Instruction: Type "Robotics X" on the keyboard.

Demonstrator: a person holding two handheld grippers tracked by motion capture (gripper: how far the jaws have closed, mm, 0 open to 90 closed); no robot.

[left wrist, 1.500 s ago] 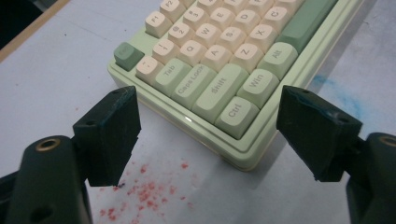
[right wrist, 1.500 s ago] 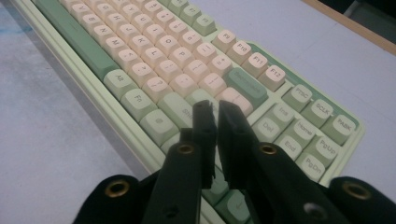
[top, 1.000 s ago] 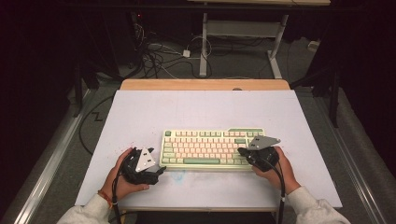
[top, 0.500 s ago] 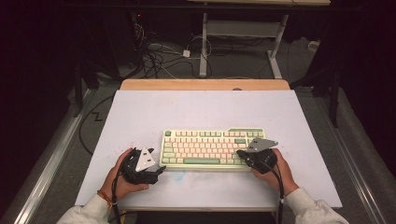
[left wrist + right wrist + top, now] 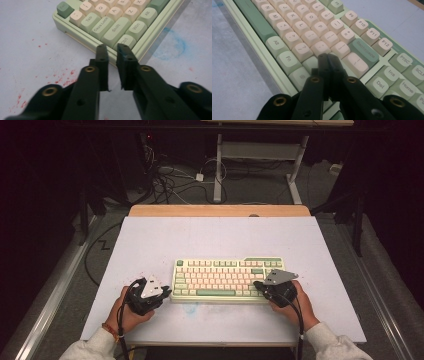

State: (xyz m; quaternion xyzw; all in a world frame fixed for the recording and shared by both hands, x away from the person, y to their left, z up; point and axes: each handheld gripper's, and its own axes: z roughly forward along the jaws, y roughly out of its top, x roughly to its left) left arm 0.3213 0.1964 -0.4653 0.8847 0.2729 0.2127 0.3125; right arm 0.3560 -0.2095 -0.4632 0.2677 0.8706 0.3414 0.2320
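Note:
A pale green keyboard with peach keys lies on the white table mat. My left gripper sits at the keyboard's left front corner, held in a hand. In the left gripper view its jaws point at the Ctrl key of the keyboard. They have just been closing and stand a narrow slit apart, with nothing between them. My right gripper rests over the keyboard's right end. Its jaws are shut together above the keys of the keyboard, near the Backspace key, holding nothing.
The white mat covers a wooden table. Small red specks and a blue smudge mark the mat near the keyboard's left corner. Cables and a desk frame stand on the floor beyond the table.

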